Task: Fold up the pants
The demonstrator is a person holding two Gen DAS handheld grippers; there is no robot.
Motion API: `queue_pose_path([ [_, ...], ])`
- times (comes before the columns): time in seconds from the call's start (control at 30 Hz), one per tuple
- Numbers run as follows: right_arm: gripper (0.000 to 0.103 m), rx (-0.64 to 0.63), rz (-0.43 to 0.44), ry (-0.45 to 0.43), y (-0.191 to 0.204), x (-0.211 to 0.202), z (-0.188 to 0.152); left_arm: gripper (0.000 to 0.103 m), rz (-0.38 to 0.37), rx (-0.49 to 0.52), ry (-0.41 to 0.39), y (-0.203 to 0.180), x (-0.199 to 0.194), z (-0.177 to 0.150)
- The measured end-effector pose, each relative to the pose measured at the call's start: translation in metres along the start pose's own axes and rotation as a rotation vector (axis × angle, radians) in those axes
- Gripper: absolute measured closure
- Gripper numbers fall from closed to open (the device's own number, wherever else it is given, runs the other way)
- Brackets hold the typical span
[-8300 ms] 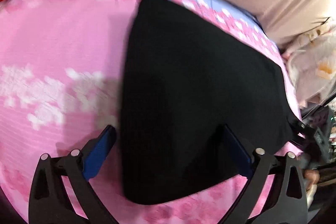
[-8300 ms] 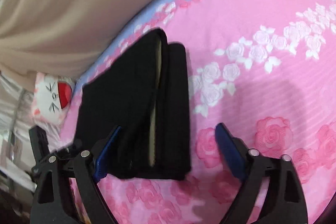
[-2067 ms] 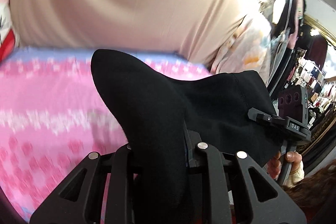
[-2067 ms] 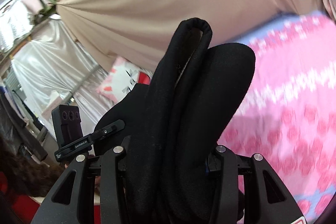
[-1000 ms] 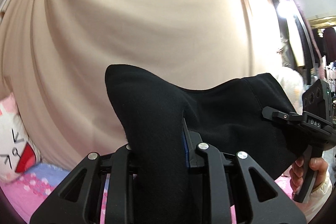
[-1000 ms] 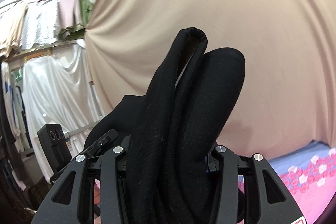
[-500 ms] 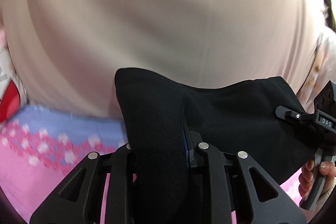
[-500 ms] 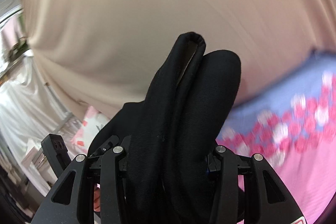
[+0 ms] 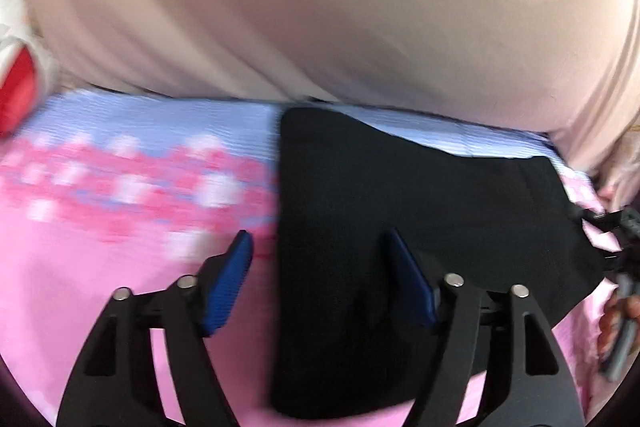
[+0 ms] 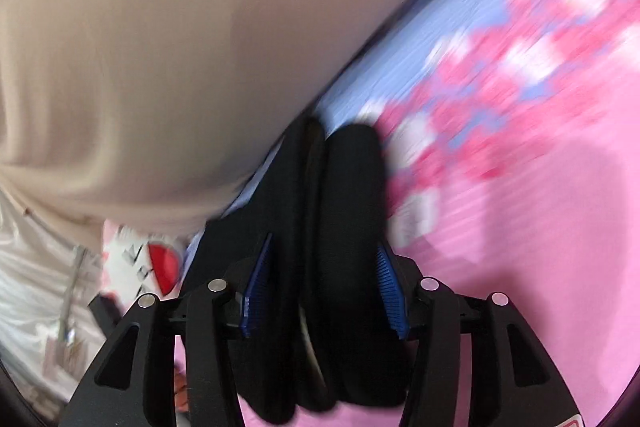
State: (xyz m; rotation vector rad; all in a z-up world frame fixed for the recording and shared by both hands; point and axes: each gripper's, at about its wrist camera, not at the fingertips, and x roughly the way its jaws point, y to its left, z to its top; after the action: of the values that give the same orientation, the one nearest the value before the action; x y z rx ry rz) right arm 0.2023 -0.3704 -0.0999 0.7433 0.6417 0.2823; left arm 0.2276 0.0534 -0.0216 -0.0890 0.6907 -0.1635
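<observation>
The folded black pants [image 9: 400, 235] lie flat on the bed [image 9: 80, 267], close up to its far edge where the sheet turns from pink roses to a pale blue band. A beige curtain [image 9: 320, 7] hangs right behind that edge, and the top corner of the pants nearly reaches it.

The left gripper [image 9: 316, 267] has its blue-padded fingers [image 9: 230, 279] spread wide and holds nothing. One pad sits over the bare pink sheet just left of the pants' near-left edge, the other over the black cloth itself. Whether the pads touch the fabric or hover just above it is hard to say from here.

The right gripper [image 10: 324, 283] is at the other end of the bundle. Its ribbed blue fingers [image 10: 390, 295] stand partly apart with the stacked folds between them, one pad on each side of the thick black roll. The pads look to be right against the cloth, but the picture is smeared and I cannot tell whether they press on it or have let go.

From the left wrist view, the person's hand [image 9: 616, 311] shows at the bed's right edge, wrapped on a gripper handle. At the far left corner of the bed sits a white plush toy [image 10: 148, 259] with a red mouth and whisker marks. No lettering can be read anywhere; the motion blur swallows any markings on the rigs.
</observation>
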Motion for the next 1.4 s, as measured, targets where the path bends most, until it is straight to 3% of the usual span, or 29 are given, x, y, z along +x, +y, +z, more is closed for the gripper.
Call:
queue_pose_path([
  [0.07, 0.053, -0.065, -0.02, -0.134, 0.019, -0.041, 0.004, 0.025, 0.011, -0.015, -0.029, 0.01, -0.024, 0.01],
  [0.13, 0.066, -0.18, 0.031, -0.136, 0.06, -0.057, 0.009, 0.018, -0.027, -0.047, -0.077, 0.007, -0.049, 0.028],
  [0.17, 0.081, -0.223, 0.037, -0.119, 0.076, -0.055, 0.008, 0.005, -0.05, -0.055, -0.104, -0.003, -0.056, 0.039],
  [0.2, 0.09, -0.292, 0.052, -0.067, 0.101, -0.042, 0.005, 0.005, -0.068, -0.055, -0.123, -0.017, -0.057, 0.046],
  [0.3, 0.098, -0.382, 0.035, 0.094, 0.121, 0.021, -0.006, 0.005, -0.08, -0.036, -0.063, -0.045, -0.018, 0.05],
  [0.37, 0.098, -0.376, -0.086, 0.152, 0.1, 0.066, -0.005, 0.005, -0.045, -0.029, 0.041, -0.059, 0.027, 0.043],
  [0.4, 0.103, -0.344, -0.173, 0.173, 0.075, 0.086, -0.003, 0.005, 0.004, -0.034, 0.083, -0.056, 0.05, 0.037],
  [0.47, 0.103, -0.237, -0.051, 0.149, 0.042, 0.088, 0.005, 0.005, 0.087, -0.01, 0.139, -0.048, 0.08, 0.027],
  [0.5, 0.103, -0.162, -0.024, 0.16, 0.036, 0.083, 0.009, 0.005, 0.054, -0.026, 0.147, -0.043, 0.087, 0.021],
  [0.57, 0.099, -0.155, -0.058, 0.118, 0.048, 0.064, 0.008, 0.005, 0.013, -0.073, 0.144, -0.033, 0.085, 0.019],
  [0.67, 0.098, -0.311, -0.043, 0.104, 0.078, 0.049, -0.008, 0.005, 0.014, -0.068, 0.143, -0.035, 0.083, 0.017],
  [0.73, 0.103, -0.349, -0.148, 0.162, 0.07, 0.067, -0.015, 0.005, 0.031, -0.055, 0.14, -0.039, 0.079, 0.015],
  [0.77, 0.103, -0.332, -0.154, 0.166, 0.063, 0.071, -0.016, 0.005, 0.036, -0.052, 0.144, -0.043, 0.076, 0.019],
  [0.83, 0.103, -0.263, -0.13, 0.131, 0.064, 0.056, -0.018, 0.005, 0.052, -0.045, 0.15, -0.045, 0.061, 0.021],
  [0.87, 0.096, -0.282, -0.126, 0.117, 0.073, 0.048, -0.021, 0.005, 0.056, -0.037, 0.149, -0.046, 0.051, 0.02],
  [1.0, 0.096, -0.384, -0.101, 0.087, 0.1, 0.009, -0.047, 0.005, 0.1, 0.027, 0.118, -0.044, 0.02, 0.011],
  [1.1, 0.096, -0.41, -0.18, 0.117, 0.087, 0.013, -0.063, 0.005, 0.131, 0.062, 0.108, -0.048, -0.001, -0.003],
  [1.13, 0.101, -0.398, -0.206, 0.145, 0.069, 0.016, -0.067, 0.005, 0.134, 0.069, 0.111, -0.05, -0.004, -0.006],
  [1.23, 0.103, -0.323, -0.168, 0.153, 0.045, 0.007, -0.063, 0.005, 0.162, 0.104, 0.113, -0.055, -0.009, -0.017],
  [1.4, 0.101, -0.404, -0.227, 0.089, 0.073, -0.013, -0.072, 0.005, 0.168, 0.085, 0.133, -0.053, -0.011, -0.023],
])
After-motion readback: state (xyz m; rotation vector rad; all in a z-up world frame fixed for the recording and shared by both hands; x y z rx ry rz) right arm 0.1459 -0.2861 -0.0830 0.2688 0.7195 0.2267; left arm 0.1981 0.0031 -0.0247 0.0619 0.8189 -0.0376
